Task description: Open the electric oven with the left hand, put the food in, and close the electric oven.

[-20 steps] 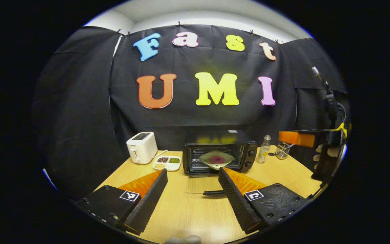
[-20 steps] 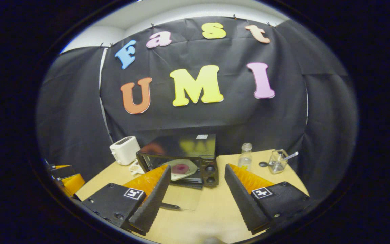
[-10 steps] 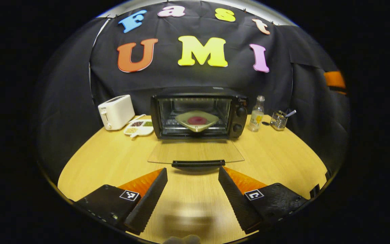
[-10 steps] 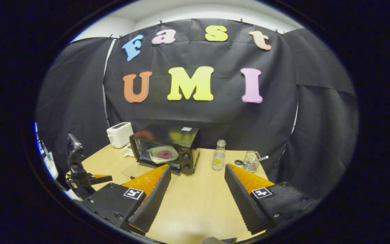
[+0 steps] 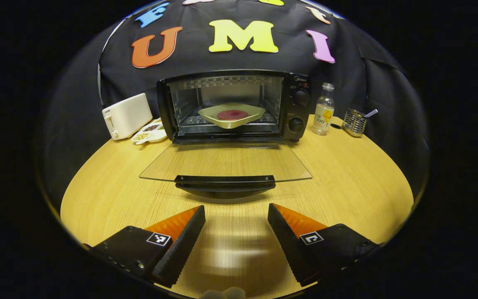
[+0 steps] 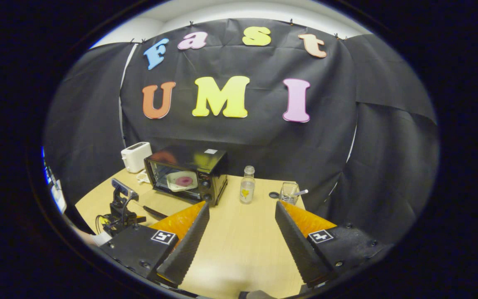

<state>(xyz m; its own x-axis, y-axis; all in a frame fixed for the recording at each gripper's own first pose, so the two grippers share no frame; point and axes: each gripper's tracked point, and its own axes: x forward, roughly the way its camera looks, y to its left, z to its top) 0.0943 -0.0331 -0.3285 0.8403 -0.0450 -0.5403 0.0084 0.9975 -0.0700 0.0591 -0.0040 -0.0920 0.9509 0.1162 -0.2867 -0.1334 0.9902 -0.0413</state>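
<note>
You are holding your left gripper (image 5: 236,216) unclenched just before the handle (image 5: 225,181) of the electric oven (image 5: 232,106) — door lying flat, plate of food (image 5: 231,115) sitting inside — your right gripper (image 6: 242,214) spread, grasping nothing.

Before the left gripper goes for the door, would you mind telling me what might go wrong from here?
1. The glass door lies flat and low over the table; the open left gripper, level with the handle, may jam against the table while getting under it.
2. The plate of food sits tilted near the oven mouth; a fast swing of the door could strike its front corner.
</note>
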